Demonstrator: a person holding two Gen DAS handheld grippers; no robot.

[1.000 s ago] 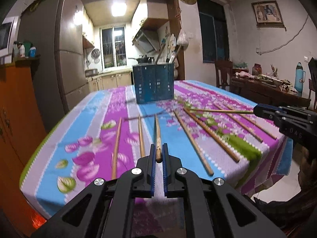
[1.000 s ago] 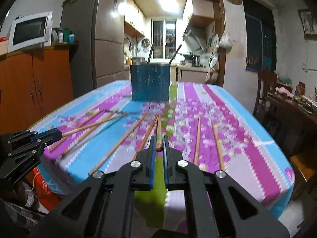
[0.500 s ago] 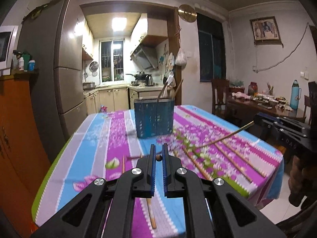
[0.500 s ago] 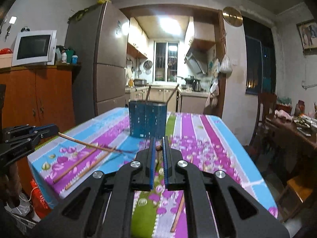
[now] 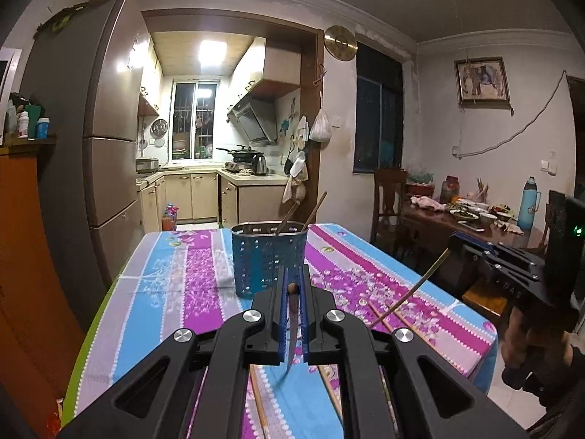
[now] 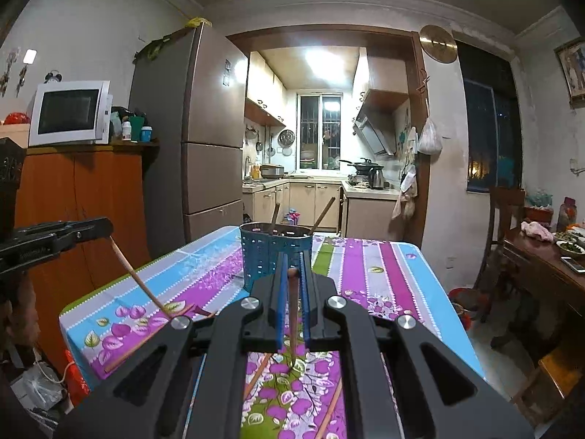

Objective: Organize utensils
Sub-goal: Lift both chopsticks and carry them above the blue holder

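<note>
Chopsticks: one pinched in each gripper [image 5: 292,289] [image 6: 292,274], two in the holder [image 5: 268,256].

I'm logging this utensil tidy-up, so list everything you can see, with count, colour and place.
Perforated blue plastic utensil holder: one, blue, upright mid-table, two brown wooden chopsticks leaning inside.
Loose wooden chopsticks: several, brown, lying on the near part of the table; exact count unclear.
Floral striped tablecloth: one, purple, blue and grey, covering the table.
Tall brown refrigerator: one, left of the kitchen doorway.
White microwave: one, on the orange wooden cabinet.
Dark wooden side table: one, at right, carrying dishes.
Left claw: black with blue pads, shut on a held chopstick.
Right claw: same colours, shut on another lifted chopstick.
</note>
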